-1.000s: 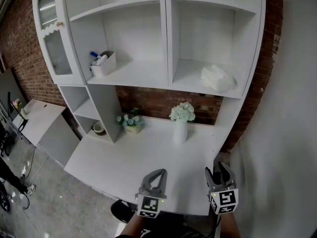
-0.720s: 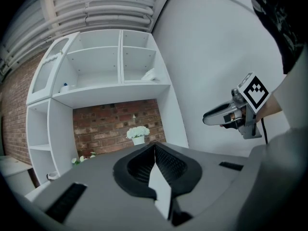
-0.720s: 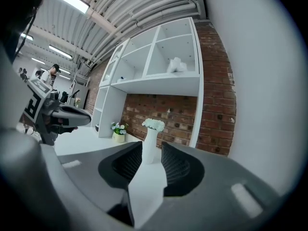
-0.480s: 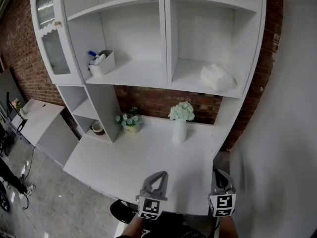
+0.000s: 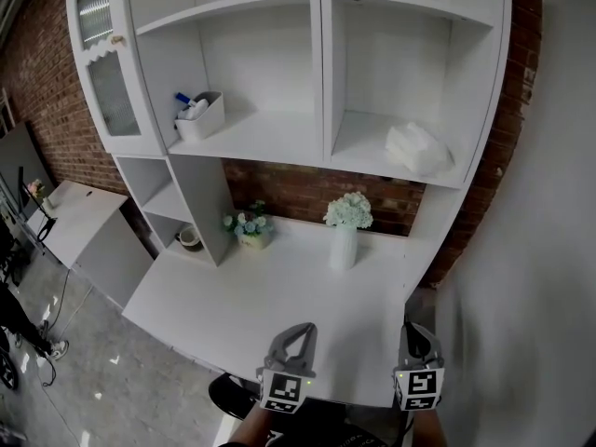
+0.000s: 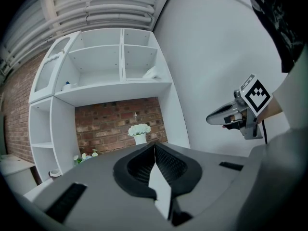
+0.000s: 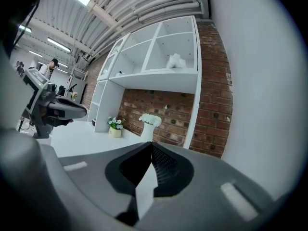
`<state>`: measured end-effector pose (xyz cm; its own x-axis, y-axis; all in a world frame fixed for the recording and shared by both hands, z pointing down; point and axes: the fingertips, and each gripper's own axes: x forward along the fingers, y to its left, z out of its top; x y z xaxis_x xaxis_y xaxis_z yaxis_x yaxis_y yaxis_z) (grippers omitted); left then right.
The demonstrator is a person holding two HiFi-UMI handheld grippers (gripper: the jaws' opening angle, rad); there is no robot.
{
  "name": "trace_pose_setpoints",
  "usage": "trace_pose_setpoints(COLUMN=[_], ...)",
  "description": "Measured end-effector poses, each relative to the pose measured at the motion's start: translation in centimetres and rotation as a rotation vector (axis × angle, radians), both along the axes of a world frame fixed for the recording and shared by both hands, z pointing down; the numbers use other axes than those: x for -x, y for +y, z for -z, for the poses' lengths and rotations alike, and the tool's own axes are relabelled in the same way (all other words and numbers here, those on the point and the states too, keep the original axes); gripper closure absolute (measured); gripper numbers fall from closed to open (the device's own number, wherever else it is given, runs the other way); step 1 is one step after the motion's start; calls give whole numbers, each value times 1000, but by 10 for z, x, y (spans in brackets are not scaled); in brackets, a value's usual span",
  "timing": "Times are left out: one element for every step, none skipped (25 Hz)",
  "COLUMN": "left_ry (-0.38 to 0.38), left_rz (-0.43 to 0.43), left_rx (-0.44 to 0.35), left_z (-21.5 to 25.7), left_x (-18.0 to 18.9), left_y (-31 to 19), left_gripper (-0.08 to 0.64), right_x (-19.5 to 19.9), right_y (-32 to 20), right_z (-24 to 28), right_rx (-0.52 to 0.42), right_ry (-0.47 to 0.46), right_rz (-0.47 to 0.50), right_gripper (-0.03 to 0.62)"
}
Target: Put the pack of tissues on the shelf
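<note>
**Tissues on shelf, both grippers clenched empty**

Far left of the head view: brick wall [image 5: 37, 91]. Next to it, white shelves [image 5: 326, 73], with a glass door [image 5: 104, 87] at the upper-left corner.

In the left middle bay, a white bin [image 5: 201, 117] holding small items, too small to name. Lower down, in a narrow cubby, a cup [image 5: 189, 238]. Just right of that cubby, on the desk [image 5: 233, 305], a small pot [image 5: 248, 230] of flowers against the brick back.

At bottom centre, left gripper [image 5: 299, 326] over the desk's near edge. Jaws pressed tip to tip, nothing in them.

Right of centre on the desk, a white vase [image 5: 343, 247] of white flowers, upright and well apart from both grippers.

Above and right of the vase, in the right middle bay, the tissues [image 5: 417, 149]. Lying on the shelf board near its front edge, somewhat rumpled, far from either gripper.

At bottom right, right gripper [image 5: 416, 328] by the desk's near right corner. Jaws just closing, now clenched tip to tip, likewise holding nothing.

Both grippers side by side, apart, aimed toward the shelves.
</note>
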<state>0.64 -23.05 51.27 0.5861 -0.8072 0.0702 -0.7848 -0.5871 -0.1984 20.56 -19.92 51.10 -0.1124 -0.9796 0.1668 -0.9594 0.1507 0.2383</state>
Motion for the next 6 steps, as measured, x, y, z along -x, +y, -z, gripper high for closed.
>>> trace_pose_setpoints(left_ry=[0, -1, -1, 0, 0, 1], left_rz=[0, 2, 4, 7, 9, 12], left_rx=[0, -1, -1, -1, -1, -2], left_z=[0, 1, 1, 1, 1, 1], left_x=[0, 0, 1, 1, 1, 2], left_y=[0, -1, -1, -2, -2, -2], left_gripper=[549, 549, 549, 549, 549, 549], right_x=[-1, -2, -4, -5, -5, -6], right_y=[0, 0, 0, 0, -1, -1], right_z=[0, 0, 0, 0, 1, 2], right_rx=[1, 1, 1, 1, 1, 0], right_ry=[2, 3, 4, 4, 3, 1], right_rz=[0, -1, -3, -4, -4, -3], right_gripper=[586, 586, 586, 586, 586, 586])
